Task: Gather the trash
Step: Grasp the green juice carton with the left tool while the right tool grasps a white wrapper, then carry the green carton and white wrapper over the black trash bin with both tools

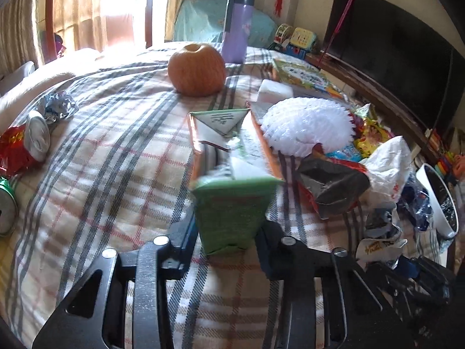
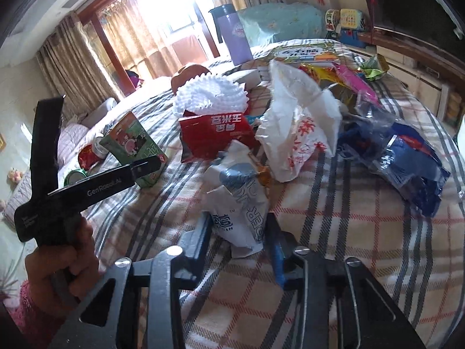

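A green drink carton (image 1: 229, 180) with an opened top stands on the plaid bedcover, and my left gripper (image 1: 228, 235) is shut on its lower sides. The right wrist view shows the same carton (image 2: 130, 136) at the left, with that gripper's fingers on it and a hand on its handle. My right gripper (image 2: 238, 238) is shut on a crumpled white and blue wrapper (image 2: 238, 197) lying on the cover. Beyond it lie a red packet (image 2: 215, 131), a white plastic bag (image 2: 296, 136) and a blue bag (image 2: 401, 160).
An orange fruit (image 1: 197, 69) and a purple flask (image 1: 237, 29) stand farther back. Crushed cans (image 1: 35, 139) and foil (image 1: 58, 106) lie at the left. A white foam net (image 1: 308, 125), snack wrappers and a white bowl (image 1: 438, 200) crowd the right edge.
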A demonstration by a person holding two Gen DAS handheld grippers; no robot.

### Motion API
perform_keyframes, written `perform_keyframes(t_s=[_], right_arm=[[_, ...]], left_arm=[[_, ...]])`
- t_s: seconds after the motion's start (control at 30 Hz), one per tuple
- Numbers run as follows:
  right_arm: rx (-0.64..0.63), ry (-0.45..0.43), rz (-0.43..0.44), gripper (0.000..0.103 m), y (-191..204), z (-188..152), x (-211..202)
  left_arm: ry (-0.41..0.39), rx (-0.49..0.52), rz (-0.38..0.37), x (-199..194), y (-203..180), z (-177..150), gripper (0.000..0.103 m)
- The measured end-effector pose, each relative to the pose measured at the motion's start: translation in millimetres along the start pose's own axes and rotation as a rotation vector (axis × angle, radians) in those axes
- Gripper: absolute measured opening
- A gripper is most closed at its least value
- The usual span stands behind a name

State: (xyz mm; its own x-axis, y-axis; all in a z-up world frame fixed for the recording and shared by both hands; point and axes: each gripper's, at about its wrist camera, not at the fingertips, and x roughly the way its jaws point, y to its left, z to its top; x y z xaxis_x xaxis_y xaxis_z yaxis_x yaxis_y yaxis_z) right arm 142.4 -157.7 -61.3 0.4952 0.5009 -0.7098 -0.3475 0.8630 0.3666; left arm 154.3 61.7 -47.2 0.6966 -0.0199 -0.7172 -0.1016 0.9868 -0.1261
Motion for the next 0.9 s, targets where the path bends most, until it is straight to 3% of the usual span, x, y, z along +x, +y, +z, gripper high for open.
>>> perform_keyframes(t_s=[0.37, 0.9], right_arm=[[0.014, -0.059, -0.006, 0.031, -13.2, -14.7, -48.8], [0.124, -0.151, -0.121, 0.031, -73.0, -38.5, -118.7]], left_arm=[[-0.019, 0.098, -0.092, -33.9, -47.1, -25.7, 0.031], [-0.005, 0.271, -0.271, -57.0, -143.0, -45.7, 0.031]])
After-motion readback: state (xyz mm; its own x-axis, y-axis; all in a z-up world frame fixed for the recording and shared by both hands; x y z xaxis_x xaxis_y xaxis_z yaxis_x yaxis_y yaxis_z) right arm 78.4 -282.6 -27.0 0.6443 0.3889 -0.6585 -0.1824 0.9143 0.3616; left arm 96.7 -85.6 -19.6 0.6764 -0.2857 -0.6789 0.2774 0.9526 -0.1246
